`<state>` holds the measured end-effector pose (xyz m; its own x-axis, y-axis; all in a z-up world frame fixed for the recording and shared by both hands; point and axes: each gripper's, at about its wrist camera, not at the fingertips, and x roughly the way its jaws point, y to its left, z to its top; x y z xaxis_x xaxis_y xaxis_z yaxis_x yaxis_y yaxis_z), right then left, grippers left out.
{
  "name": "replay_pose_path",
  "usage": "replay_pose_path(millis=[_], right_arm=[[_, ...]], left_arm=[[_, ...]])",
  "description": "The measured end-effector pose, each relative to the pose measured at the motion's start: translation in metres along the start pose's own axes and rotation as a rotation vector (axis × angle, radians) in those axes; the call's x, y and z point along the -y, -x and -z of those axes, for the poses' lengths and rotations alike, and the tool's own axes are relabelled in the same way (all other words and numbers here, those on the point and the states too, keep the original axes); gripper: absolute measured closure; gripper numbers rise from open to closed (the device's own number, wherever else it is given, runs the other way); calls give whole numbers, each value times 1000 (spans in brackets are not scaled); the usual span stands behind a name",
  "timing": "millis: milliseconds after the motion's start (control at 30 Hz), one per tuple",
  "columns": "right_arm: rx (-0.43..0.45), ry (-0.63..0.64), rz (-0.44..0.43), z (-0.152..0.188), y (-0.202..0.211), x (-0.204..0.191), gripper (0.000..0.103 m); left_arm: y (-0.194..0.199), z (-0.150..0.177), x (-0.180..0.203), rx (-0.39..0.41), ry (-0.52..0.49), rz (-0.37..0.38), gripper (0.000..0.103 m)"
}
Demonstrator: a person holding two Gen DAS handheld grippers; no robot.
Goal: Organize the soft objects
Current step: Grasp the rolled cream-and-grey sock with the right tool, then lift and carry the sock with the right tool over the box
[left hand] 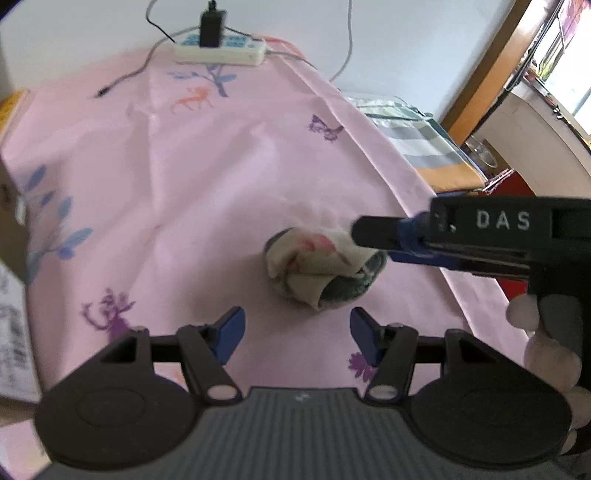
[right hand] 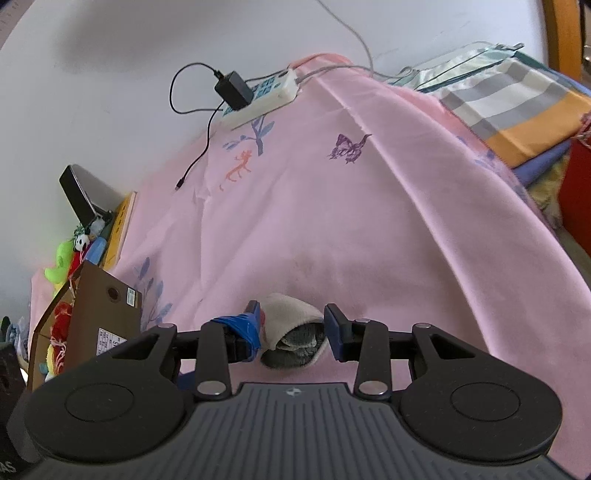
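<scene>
Writing: "DAS" in pale capitals on the black body of the right tongs point(left hand: 373, 236), read from the left wrist view. Labels on the cardboard box point(right hand: 92, 317) are too small to read.

Landmark: the rolled sock bundle point(left hand: 317, 269), cream with pink marks outside, grey-blue fleecy inside, lying on the pink printed cloth point(left hand: 207, 177) that covers the bench.

Right tongs come in level from the bundle's right side; jaws apart and set either side of the bundle. In the right wrist view the left blue pad point(right hand: 248, 325) touches the cream fabric and the right pad stands just off it, so no firm grip shows. A gloved hand point(left hand: 543, 343) holds the handle.

Left tongs point(left hand: 295, 332) sit just short of the bundle on the near side, jaws wide apart, holding nothing.

Around: beyond the bundle, at the cloth's far edge by the wall, a white power strip point(left hand: 219, 50) with a black adapter point(left hand: 211, 26) plugged in, its cable trailing over the cloth. Right of the bundle, off the cloth, folded striped bedding point(right hand: 517, 107). Left of it, the box with soft toys point(right hand: 64, 258) beside it
</scene>
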<state>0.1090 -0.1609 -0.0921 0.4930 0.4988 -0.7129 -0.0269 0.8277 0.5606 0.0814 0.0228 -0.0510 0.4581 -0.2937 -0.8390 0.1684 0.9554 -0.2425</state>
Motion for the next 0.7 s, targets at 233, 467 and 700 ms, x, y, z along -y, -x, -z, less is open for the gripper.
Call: replay_pose_path(millis=[233,467,700], right_arm=[[-46,24,2,-9,-25,7,79],[-92,0,-63,-9,-34,15,78],[-113,-4,-90,-4,-23,7,78]], left_arm=[[-23,-11,-6,-19,25,50,42],[-35,-16,-4,-27,5,68,42],[-22,-9,-9,-18,3,92,46]])
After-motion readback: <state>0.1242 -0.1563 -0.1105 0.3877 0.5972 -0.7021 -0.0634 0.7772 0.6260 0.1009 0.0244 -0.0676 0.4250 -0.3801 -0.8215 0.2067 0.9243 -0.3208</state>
